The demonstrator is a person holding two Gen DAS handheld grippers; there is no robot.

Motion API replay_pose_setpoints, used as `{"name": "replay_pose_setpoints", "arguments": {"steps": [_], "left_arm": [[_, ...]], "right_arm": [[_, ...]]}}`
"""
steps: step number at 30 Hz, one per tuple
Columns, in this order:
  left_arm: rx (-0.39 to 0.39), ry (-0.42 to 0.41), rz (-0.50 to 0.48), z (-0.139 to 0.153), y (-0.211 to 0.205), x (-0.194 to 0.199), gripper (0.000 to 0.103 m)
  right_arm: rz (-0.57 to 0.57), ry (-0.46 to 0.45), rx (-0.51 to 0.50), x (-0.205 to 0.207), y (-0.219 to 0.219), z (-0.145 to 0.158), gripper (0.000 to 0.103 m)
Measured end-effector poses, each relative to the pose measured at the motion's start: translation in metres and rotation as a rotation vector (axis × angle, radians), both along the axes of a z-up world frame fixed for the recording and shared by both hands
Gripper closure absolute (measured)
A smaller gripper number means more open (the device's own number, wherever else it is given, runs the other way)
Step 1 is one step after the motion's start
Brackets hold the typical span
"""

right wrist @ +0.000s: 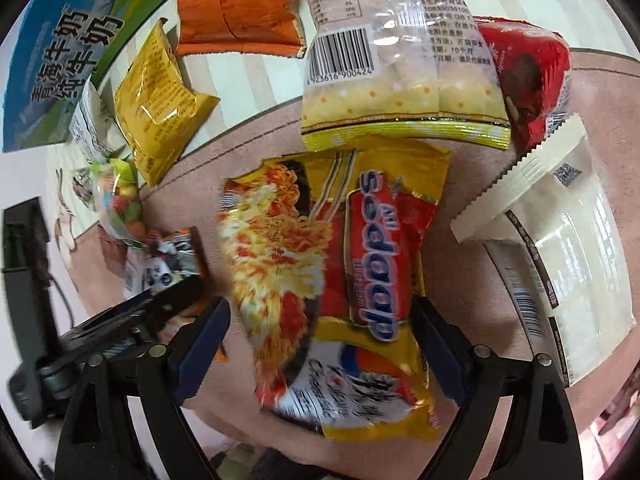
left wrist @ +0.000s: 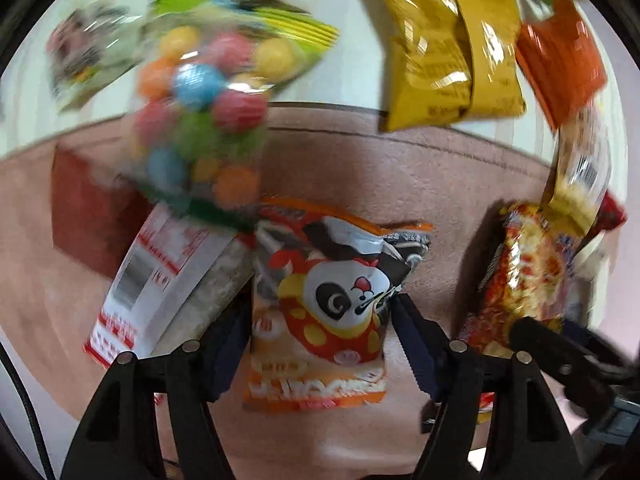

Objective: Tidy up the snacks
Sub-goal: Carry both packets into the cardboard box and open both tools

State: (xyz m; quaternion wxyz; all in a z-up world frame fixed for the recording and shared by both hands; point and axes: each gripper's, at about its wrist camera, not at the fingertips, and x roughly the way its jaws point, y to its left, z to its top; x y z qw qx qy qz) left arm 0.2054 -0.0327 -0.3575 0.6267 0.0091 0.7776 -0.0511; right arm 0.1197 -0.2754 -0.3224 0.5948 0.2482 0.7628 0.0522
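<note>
My left tool (left wrist: 322, 320) straddles the panda snack packet (left wrist: 320, 304), blades against its sides. It's light, crinkly and slippery, so I'd pinch mid-body. My right tool (right wrist: 320, 328) gapes around the noodle packet (right wrist: 336, 280) mid-mat (right wrist: 472, 280).

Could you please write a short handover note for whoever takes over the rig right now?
Left gripper: jaws either side of the panda snack packet; whether the pads press yet is unclear.
Right gripper: open, straddling the Sedaap noodle packet, not visibly gripping.
Both packets lie on the pink mat. Around them: gumball bag, yellow packets, orange packet, milk carton.
Done: nothing visibly sorted.
Left: lift both packets, then organise the rest.
</note>
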Motion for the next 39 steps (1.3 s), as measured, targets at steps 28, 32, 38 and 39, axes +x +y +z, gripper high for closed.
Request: {"name": "replay_pose_setpoints", "arguments": {"steps": [28,32,38,39], "left_arm": [[-0.145,-0.245,-0.092,0.167,0.025,-0.033,0.041],[-0.199,-0.331,-0.027,0.237,0.039,0.002,0.041],[-0.222,-0.452,0.010,0.295,0.044,0.061,0.041],[-0.212,-0.469,0.016,0.292,0.037,0.074,0.041]], "right_arm": [[-0.085,-0.181,-0.199,-0.014,0.014,0.131,0.015],[-0.074,-0.294,-0.144,0.005,0.007,0.186,0.015],[-0.036,-0.456,-0.058,0.073,0.012,0.260,0.015],[-0.029,-0.474,-0.053,0.085,0.017,0.265,0.015]]}}
